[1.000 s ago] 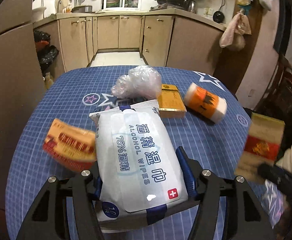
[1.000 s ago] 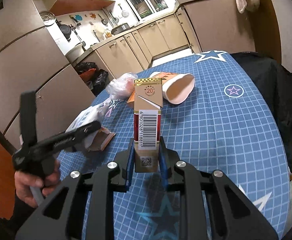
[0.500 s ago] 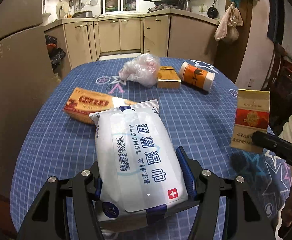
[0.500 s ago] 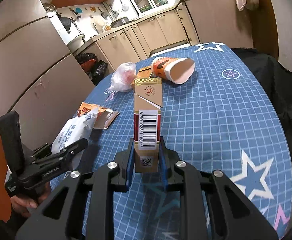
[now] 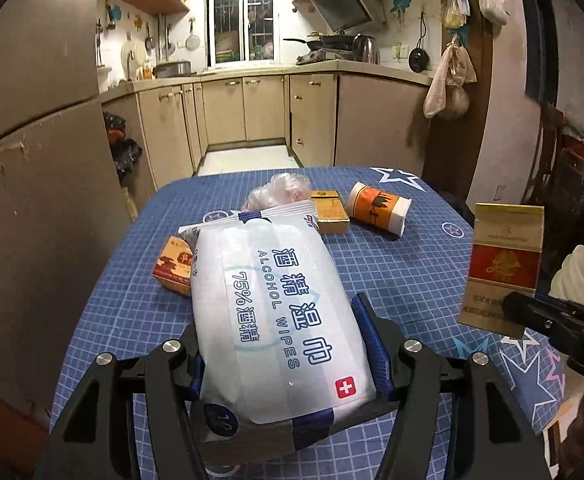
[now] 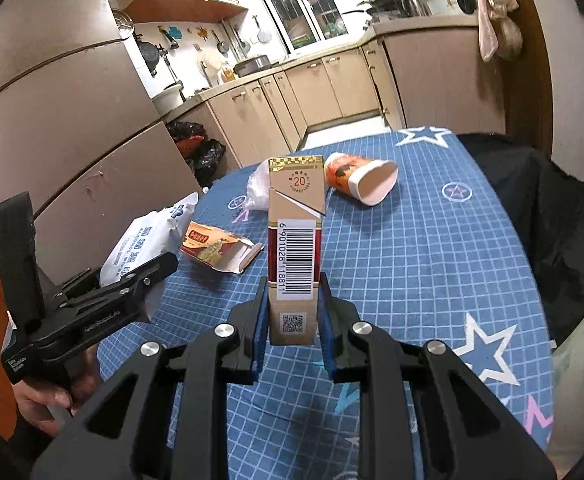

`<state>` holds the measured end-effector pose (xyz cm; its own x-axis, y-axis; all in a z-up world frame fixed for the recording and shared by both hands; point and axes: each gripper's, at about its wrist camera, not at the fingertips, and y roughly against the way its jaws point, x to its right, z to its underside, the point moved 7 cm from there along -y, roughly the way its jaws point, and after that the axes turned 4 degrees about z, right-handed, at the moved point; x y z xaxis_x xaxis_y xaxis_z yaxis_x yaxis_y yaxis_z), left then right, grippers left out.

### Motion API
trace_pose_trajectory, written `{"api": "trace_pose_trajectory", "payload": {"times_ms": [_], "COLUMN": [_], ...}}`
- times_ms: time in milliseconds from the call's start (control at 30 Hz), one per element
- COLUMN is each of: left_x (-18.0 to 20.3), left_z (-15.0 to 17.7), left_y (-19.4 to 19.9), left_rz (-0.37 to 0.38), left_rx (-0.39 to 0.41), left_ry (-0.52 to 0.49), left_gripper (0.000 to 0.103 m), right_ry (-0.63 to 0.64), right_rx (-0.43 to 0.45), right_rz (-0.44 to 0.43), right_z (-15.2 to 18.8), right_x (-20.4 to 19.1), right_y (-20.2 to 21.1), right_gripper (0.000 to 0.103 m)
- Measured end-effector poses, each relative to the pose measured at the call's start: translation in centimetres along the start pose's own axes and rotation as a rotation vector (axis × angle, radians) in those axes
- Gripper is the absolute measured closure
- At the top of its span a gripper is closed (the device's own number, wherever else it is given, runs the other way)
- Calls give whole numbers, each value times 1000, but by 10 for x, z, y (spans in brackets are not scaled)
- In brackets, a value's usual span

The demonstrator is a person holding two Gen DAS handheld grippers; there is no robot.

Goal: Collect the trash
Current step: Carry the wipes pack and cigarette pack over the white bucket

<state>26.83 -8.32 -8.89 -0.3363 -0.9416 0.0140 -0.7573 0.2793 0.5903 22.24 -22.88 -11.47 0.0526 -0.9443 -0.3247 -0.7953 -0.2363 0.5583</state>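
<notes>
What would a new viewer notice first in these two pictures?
First, the white alcohol wipes pack filling the left gripper, and the red-and-gold cigarette pack held upright in the right gripper. Behind them, an orange paper cup lies on its side on the blue checked tablecloth.

Wipes pack: "ALCOHOL WIPES", "75%", Chinese characters, white cross on red square, "10" on blue circle at its bottom corner. Cigarette box: barcode "6 901028 118811", "20" in a round mark, QR code below. Orange carton on table: print too small to read.
</notes>
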Motion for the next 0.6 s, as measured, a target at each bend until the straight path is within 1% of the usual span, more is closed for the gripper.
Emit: {"api": "trace_pose_trajectory", "payload": {"times_ms": [267,600], "left_x": [15,39], "left_z": [-4,-20], "left_y": [5,14], "left_rz": [-32,-54], "left_rx": [18,64], "left_ry": [-45,-101], "left_gripper": [40,40], "right_ry": [-1,-19], "right_rx": [25,108], "right_rz": [21,74], "right_z": [1,-15], "right_x": [9,26], "right_y": [17,52], "right_gripper": [82,82]}}
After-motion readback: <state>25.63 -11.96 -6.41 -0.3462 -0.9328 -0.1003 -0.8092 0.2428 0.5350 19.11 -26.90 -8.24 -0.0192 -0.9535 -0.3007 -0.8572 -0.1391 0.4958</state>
